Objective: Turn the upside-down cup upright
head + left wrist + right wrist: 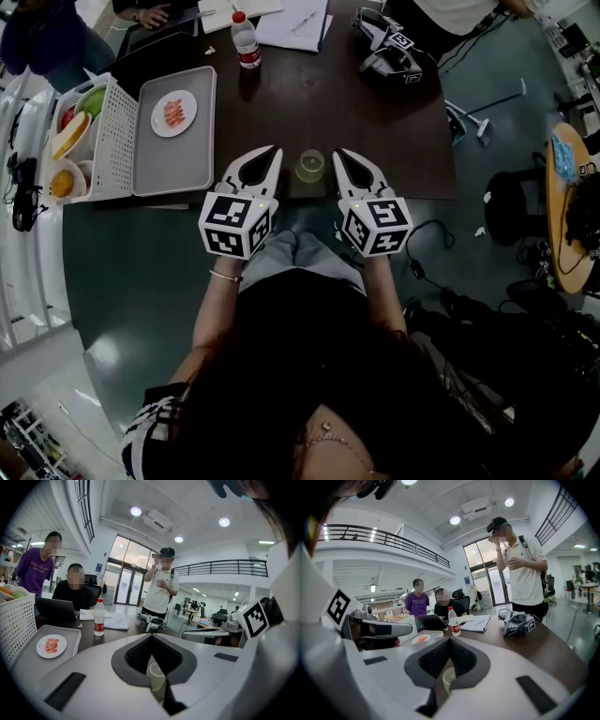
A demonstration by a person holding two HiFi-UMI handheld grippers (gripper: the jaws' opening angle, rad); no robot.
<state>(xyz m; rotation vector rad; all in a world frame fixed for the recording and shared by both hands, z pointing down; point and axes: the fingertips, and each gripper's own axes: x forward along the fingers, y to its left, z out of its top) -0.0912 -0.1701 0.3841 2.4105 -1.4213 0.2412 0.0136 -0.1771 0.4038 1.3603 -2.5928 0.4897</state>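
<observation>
A pale green translucent cup (pixel 310 166) stands on the dark table (pixel 394 131) at its near edge, its open rim facing up. My left gripper (pixel 273 154) lies just left of it and my right gripper (pixel 338 155) just right of it, both apart from the cup. Each is shut with nothing held. In the left gripper view, the cup (pixel 156 677) shows through the hollow behind the closed tips of the left gripper (pixel 151 637). The right gripper view shows the cup (pixel 448 680) the same way behind the right gripper (pixel 450 640).
A grey tray (pixel 178 150) with a white plate of food (pixel 173 113) sits at the left, beside a white basket of fruit (pixel 94 141). A water bottle (pixel 246 40), papers (pixel 295 23) and a spare gripper (pixel 389 47) lie farther back. People sit and stand at the far side.
</observation>
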